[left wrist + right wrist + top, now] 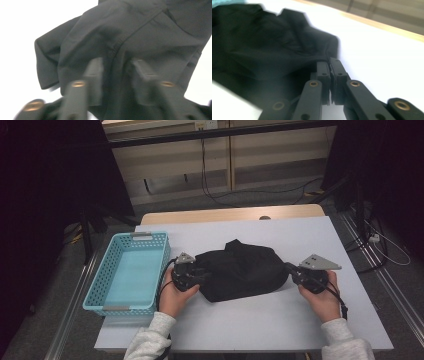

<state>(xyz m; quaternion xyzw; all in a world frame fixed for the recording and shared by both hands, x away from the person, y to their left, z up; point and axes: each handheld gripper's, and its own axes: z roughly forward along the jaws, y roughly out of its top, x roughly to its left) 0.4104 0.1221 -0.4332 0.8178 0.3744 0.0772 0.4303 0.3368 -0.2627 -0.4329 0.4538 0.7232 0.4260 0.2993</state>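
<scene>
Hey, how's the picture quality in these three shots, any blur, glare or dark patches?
High view: sharp, table well lit, surroundings dark, so the black garment loses its fold detail. Left gripper view: the fingers are blurred, the garment's seam is sharper, and the table behind is washed out to white. Right gripper view: the fingers are crisp, while the garment and far table edge are soft.

A white table (280, 320) (wood-edged) bears 1 black garment (240, 270) and 1 blue basket (112, 300).

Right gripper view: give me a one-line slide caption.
Right gripper, jaws shut, pinching the edge of the black garment on the white table.
</scene>
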